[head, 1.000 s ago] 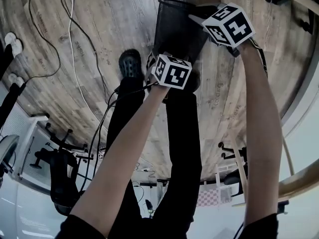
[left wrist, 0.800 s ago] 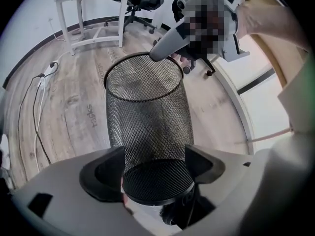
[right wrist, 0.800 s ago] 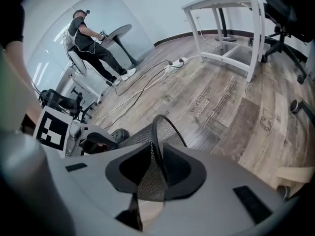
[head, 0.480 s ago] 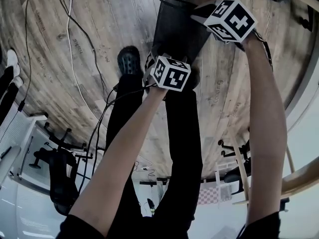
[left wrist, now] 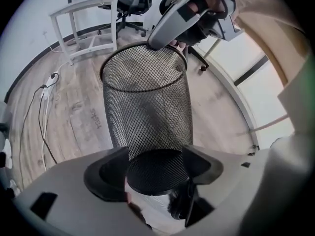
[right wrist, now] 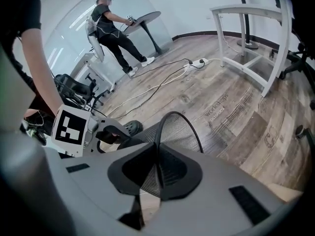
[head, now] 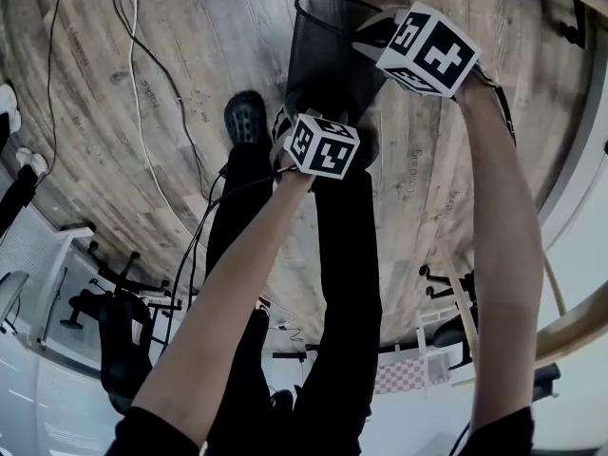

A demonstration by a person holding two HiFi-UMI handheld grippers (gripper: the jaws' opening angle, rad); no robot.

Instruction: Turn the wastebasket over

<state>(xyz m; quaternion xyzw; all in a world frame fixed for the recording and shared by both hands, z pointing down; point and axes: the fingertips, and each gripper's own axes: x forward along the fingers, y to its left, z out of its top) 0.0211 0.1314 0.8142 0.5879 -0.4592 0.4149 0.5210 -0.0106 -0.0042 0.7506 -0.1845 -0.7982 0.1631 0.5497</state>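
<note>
**Wastebasket held at both ends, turn partly made.** The black wire-mesh wastebasket (head: 323, 55) lay tilted over the wood-plank floor (head: 237, 27), neither upright nor inverted. Its open rim (right wrist: 177, 113) faced away from the person and its closed round base (left wrist: 157, 173) was the nearer end. No view settled whether any part of it rested on the floor.

**Tools.** The right gripper (right wrist: 157, 167) was at the basket's rim. Its jaws had just been closing and stood almost together, pinching the rim wire and the mesh wall beneath it. The left gripper (left wrist: 156, 156) was at the basket's base end. Its jaws stood wide and had just been closing a little, and the narrow foot of the basket filled the gap between them. The mesh appeared to meet both pads.

**Progress.** Both ends appeared secured and the basket had left the vertical, so the turn seemed roughly halfway. What probably remained was to carry the rotation through until rim and base had changed places, set the basket down on the floor, and open both grippers. The thin hold on the rim looked the likelier of the two to slip as the mesh swung round.
</note>
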